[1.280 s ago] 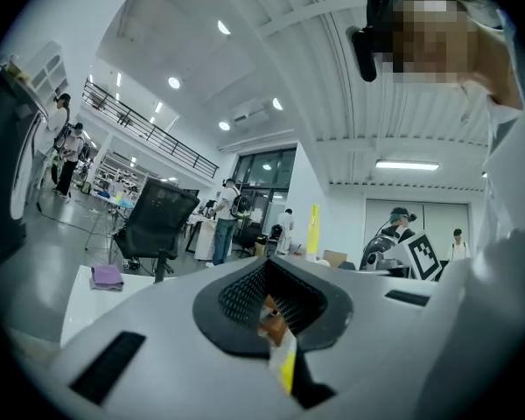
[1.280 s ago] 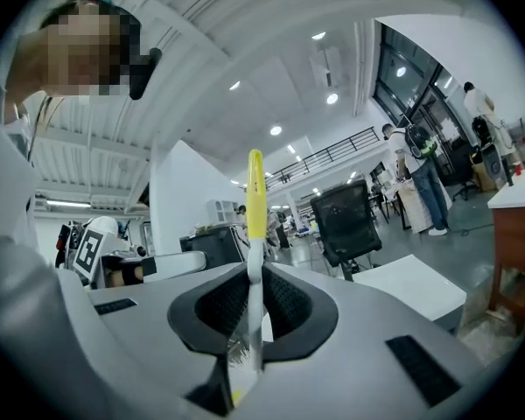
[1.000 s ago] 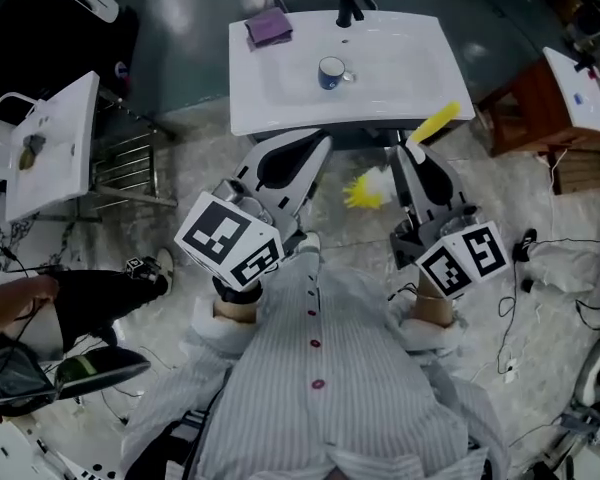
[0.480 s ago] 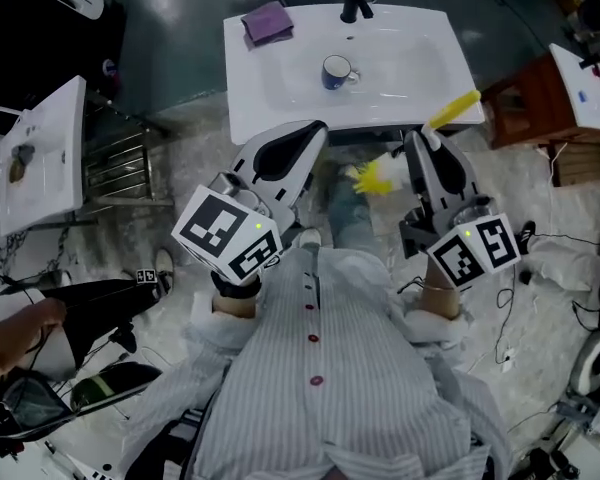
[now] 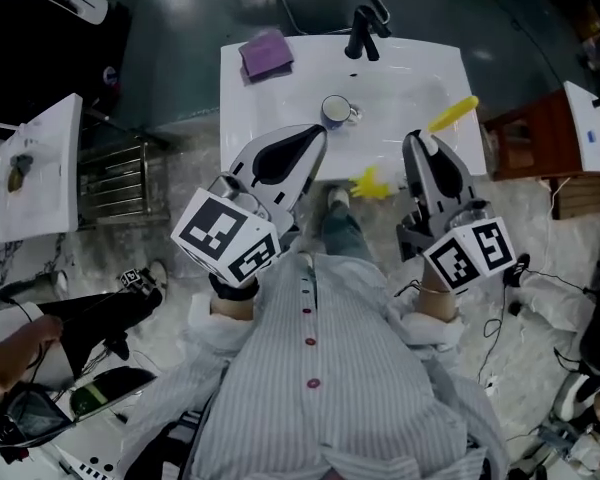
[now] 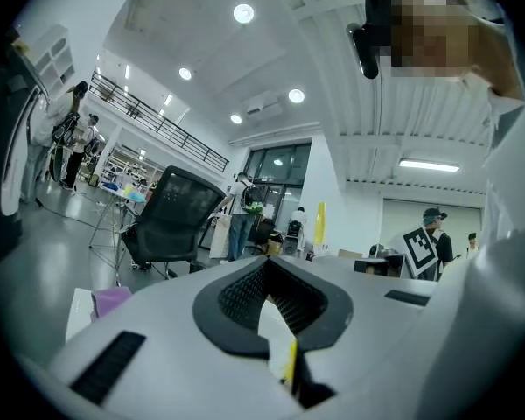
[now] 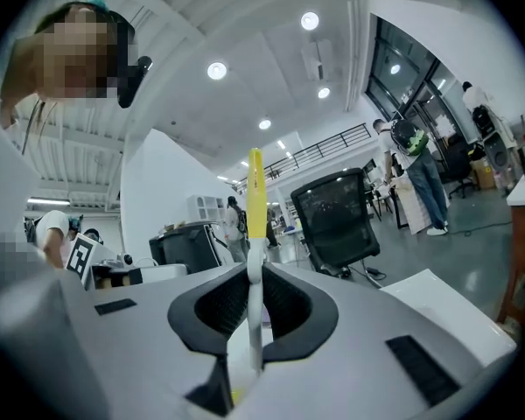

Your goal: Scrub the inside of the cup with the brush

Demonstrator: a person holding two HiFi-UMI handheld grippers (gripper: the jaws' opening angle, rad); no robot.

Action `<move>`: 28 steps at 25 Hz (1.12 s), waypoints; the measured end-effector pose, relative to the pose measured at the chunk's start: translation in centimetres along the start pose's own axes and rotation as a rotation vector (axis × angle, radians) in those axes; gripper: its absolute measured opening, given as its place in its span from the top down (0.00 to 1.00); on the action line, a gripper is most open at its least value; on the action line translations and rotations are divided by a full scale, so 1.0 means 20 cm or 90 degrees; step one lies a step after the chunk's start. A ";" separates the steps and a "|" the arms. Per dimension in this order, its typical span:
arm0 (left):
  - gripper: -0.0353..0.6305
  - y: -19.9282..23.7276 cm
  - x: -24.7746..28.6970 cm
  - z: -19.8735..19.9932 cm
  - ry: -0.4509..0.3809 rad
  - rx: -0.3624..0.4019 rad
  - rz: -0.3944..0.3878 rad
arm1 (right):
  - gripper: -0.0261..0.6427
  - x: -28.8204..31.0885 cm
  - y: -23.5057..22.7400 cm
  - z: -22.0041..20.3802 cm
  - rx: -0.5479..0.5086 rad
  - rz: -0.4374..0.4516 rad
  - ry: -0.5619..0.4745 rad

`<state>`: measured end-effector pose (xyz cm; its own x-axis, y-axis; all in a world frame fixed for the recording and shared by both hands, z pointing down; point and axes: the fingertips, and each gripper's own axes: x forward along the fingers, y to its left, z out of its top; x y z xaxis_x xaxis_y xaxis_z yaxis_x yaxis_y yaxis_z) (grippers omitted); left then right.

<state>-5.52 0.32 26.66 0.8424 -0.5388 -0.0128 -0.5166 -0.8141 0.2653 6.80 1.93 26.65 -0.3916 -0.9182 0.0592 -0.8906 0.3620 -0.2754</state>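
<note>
- Yellow-handled brush [image 5: 452, 113] is clamped crosswise in the right gripper [image 5: 421, 143]. In the right gripper view the jaws are closed on its white stem, which stands upright between the pads [image 7: 284, 300].
- The brush's bristle end sticks out on the inner side of that gripper and the handle end on the outer side, over the sink [image 5: 410, 73].
- Left gripper [image 5: 313, 136] has its jaws fully together, with nothing gripped.
- Step in hand, as I read it, is the approach. Both grippers sit level at the sink's front edge, and neither one touches the cup [image 5: 335, 110].
- The cup is upright in the sink bowl near the front, handle to the right. It is just beyond the left gripper's tips and clear of the brush.
- Next move, my call:
  - The left gripper has to open and take the cup by its wall or handle to steady it.
  - The right has to swing the brush so the bristles point down into the cup's mouth.
- Containers:
  - The cup's inside looks pale, and I cannot tell whether there is water in it.
  - The cup is the only thing I see in the bowl.
  - A purple cloth [image 5: 265, 54] lies on the back-left corner of the sink, and the tap [image 5: 364, 34] stands at the back.
</note>
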 end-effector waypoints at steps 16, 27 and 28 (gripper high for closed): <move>0.94 0.38 0.71 0.11 -0.010 0.001 0.092 | 0.87 0.58 -0.58 0.26 -0.008 0.100 0.037; 0.94 0.48 0.76 0.11 0.008 -0.003 0.089 | 0.87 0.70 -0.61 0.28 0.000 0.109 0.052; 0.94 0.49 0.75 0.11 0.009 -0.003 0.091 | 0.88 0.71 -0.60 0.28 0.002 0.109 0.052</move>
<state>1.76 -16.28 26.90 0.7626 -0.6458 0.0387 -0.6306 -0.7286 0.2674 13.30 -16.31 25.44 -0.5550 -0.8271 0.0886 -0.8086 0.5114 -0.2909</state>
